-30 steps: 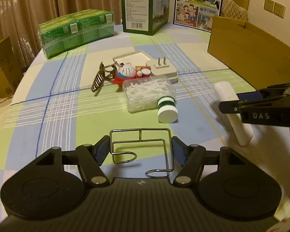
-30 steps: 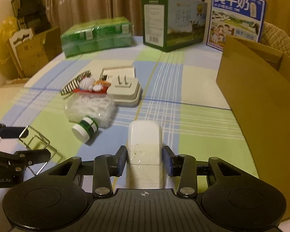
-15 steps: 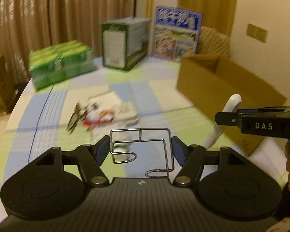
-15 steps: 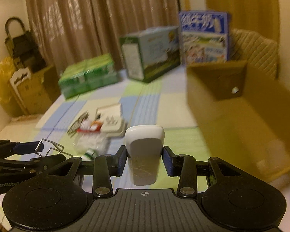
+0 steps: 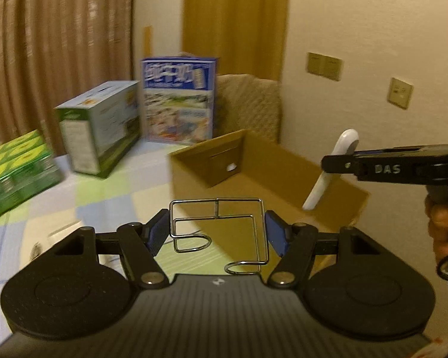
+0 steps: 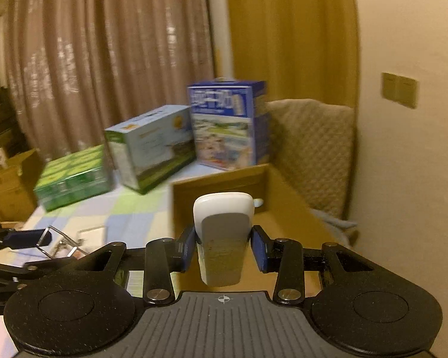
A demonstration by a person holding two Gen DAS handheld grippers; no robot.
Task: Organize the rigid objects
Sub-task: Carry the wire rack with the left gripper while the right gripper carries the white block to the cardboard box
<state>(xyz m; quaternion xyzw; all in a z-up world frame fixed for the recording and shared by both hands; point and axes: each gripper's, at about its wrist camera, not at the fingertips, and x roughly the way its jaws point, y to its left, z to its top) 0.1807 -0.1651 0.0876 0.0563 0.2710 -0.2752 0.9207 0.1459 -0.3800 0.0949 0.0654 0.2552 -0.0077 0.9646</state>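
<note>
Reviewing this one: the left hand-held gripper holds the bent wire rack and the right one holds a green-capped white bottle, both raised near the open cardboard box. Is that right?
Not quite. The right hand-held gripper holds a flat white bar-shaped object, not a bottle, as the right wrist view shows. The rest stands: the left hand-held gripper holds the wire rack, near the cardboard box.

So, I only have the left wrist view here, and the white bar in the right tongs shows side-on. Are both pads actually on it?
Observer: Yes. The right wrist view shows both blue pads pressing the sides of the white bar; the right tongs are shut on it.
Operator: Which face is turned toward that camera?
Observer: A flat grey face, with a rounded white end on top.
Operator: Anything beyond the table's left edge?
Observer: A brown carton stands beside the table, near the curtain.
</note>
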